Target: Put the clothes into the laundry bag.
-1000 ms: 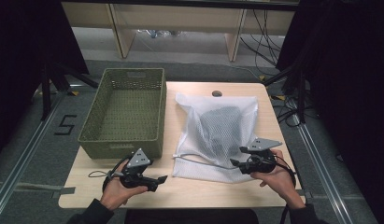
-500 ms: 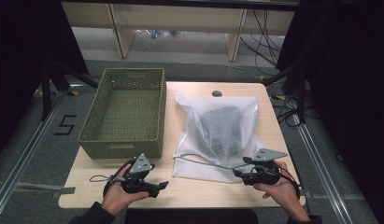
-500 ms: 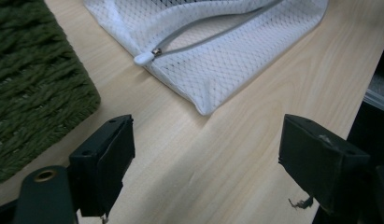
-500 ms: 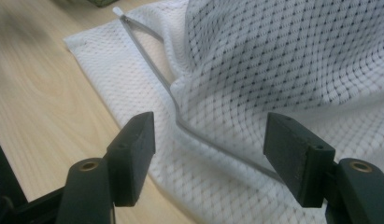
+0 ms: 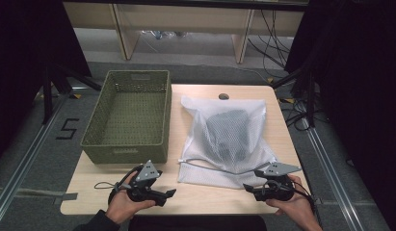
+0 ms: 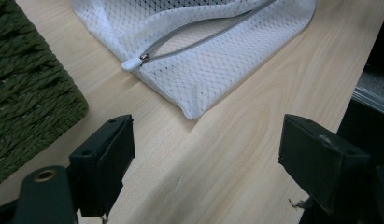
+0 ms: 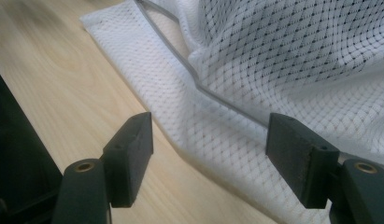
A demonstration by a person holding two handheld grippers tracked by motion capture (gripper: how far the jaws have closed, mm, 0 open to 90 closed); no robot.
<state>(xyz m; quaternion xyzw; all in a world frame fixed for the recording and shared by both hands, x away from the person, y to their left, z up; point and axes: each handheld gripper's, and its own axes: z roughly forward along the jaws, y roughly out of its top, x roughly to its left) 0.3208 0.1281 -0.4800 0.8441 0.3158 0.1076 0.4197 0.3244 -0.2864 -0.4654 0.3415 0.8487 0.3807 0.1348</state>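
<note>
Both grippers, left [image 5: 167, 193] & right [image 5: 247, 186], jaws spread w/ nothing held, near front edge of tabletop [image 5: 205, 202]; mesh bag [image 5: 224, 139] mid-right beside basket [image 5: 128, 115]; thin mesh may slip or snag if pinched shallow.

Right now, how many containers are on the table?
2. A green basket on the left half, and a white mesh bag to its right, zipped, with dark contents. Whether the basket holds anything small I cannot tell.
</note>
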